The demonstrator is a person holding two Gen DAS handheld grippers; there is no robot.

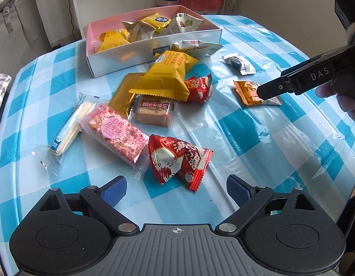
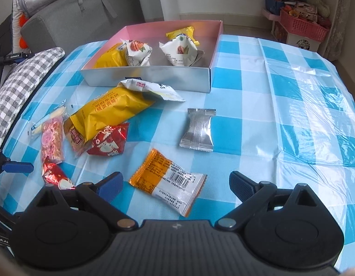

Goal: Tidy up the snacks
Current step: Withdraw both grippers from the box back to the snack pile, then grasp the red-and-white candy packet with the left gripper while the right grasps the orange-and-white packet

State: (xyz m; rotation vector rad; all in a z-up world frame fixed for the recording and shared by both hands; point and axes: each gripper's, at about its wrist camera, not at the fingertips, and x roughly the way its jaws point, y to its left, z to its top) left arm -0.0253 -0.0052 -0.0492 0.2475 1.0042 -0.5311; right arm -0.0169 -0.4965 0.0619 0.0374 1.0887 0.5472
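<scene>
Both grippers hang over the desk with jaws spread wide and nothing between them: the left gripper (image 1: 176,189) above a red packet (image 1: 177,161) at lower centre of its view, the right gripper (image 2: 175,184) above an orange-and-white packet (image 2: 168,181) at lower centre of its own.

The box (image 2: 154,78), pink inside and silver outside, sits at upper centre of the right view. I count two white packets and two yellow ones inside it.

Loose on the desk there are ten snacks: two red packets, the second (image 1: 199,88) mid-frame in the left view; one big yellow packet (image 1: 166,73); a gold one (image 1: 124,94) under it; a white one (image 2: 152,89) against the box front; a silver one (image 2: 198,130); a pink bar (image 1: 115,133); a brown cake in a clear wrap (image 1: 153,112); a pale stick (image 1: 67,131); and the orange-and-white packet.

The desk wears a blue-and-white checked cloth (image 2: 281,92) under clear plastic film. Behind it stand a white shelf, a pink basket (image 2: 301,26) at upper right and a grey bag (image 2: 74,7) at upper left.
</scene>
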